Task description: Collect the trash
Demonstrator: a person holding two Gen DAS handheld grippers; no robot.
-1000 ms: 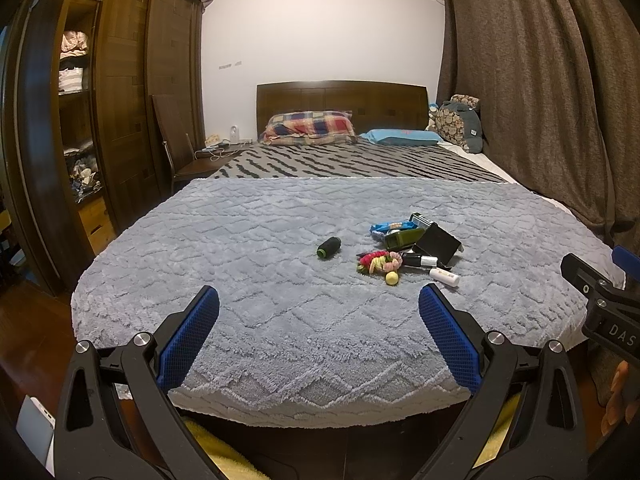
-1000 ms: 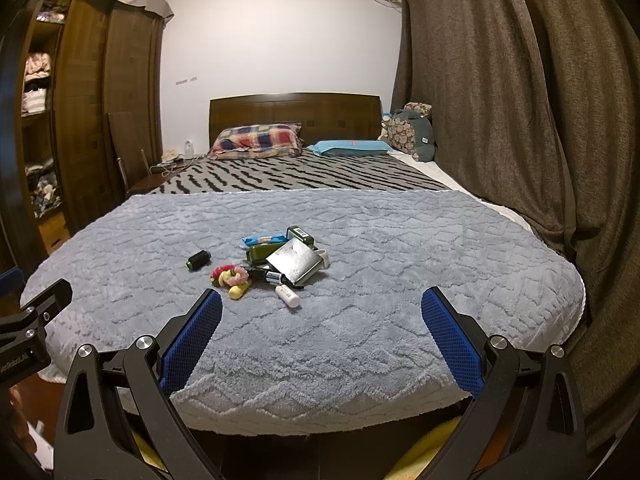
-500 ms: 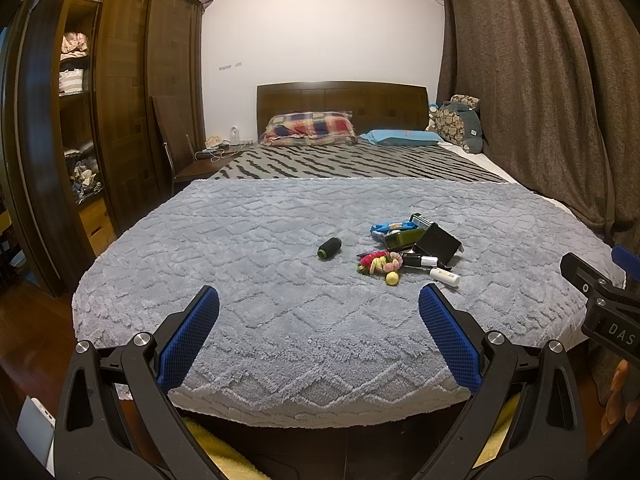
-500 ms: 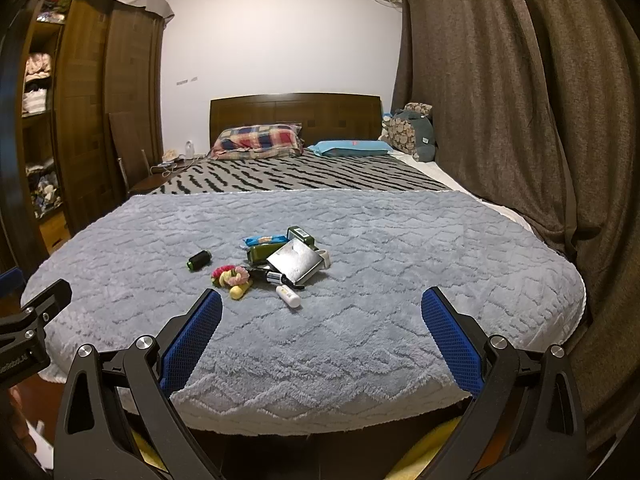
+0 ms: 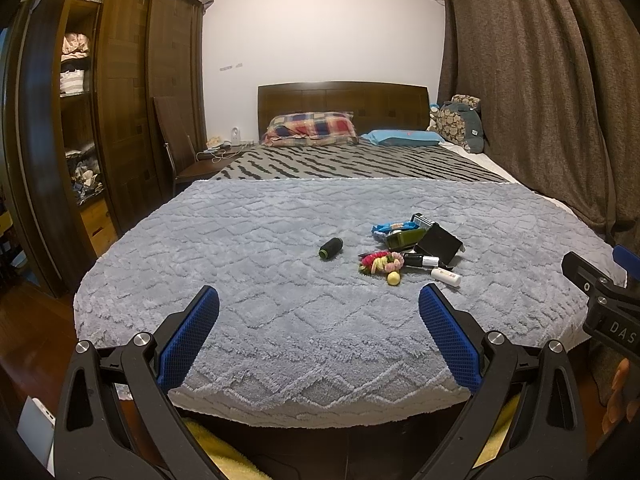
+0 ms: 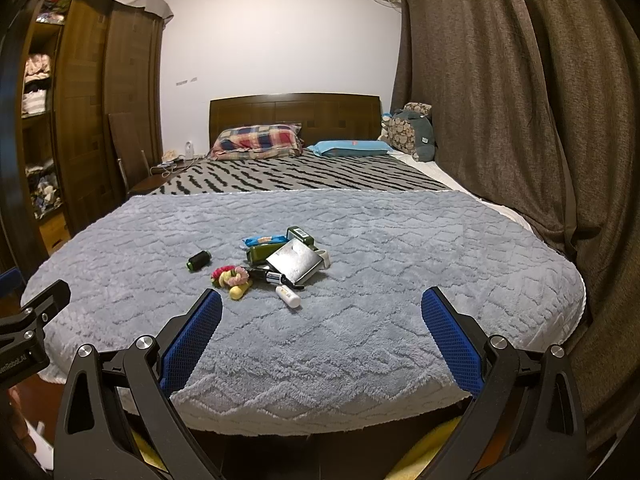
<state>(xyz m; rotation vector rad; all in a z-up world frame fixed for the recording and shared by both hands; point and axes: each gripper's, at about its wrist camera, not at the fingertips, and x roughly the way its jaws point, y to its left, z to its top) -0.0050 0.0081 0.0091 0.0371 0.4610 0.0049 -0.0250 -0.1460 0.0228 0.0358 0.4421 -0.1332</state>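
Note:
A cluster of small items lies on the grey blanket (image 5: pixel 260 300) of the bed: a blue wrapper (image 5: pixel 392 227), a green box (image 5: pixel 404 239), a dark silver pouch (image 6: pixel 295 261), a white tube (image 6: pixel 289 296), colourful hair ties (image 5: pixel 378 262) and a yellow ball (image 5: pixel 393 278). A black thread spool (image 5: pixel 331 248) lies apart to their left. My left gripper (image 5: pixel 319 322) is open and empty at the foot of the bed. My right gripper (image 6: pixel 322 326) is open and empty beside it, short of the cluster.
A dark wooden wardrobe (image 5: pixel 120 120) with open shelves stands left, with a chair (image 5: pixel 180 152) by it. Brown curtains (image 6: pixel 520 120) hang along the right. Pillows (image 5: pixel 312 134) and the headboard (image 6: pixel 296 114) are at the far end. Wooden floor (image 5: pixel 36 340) lies left of the bed.

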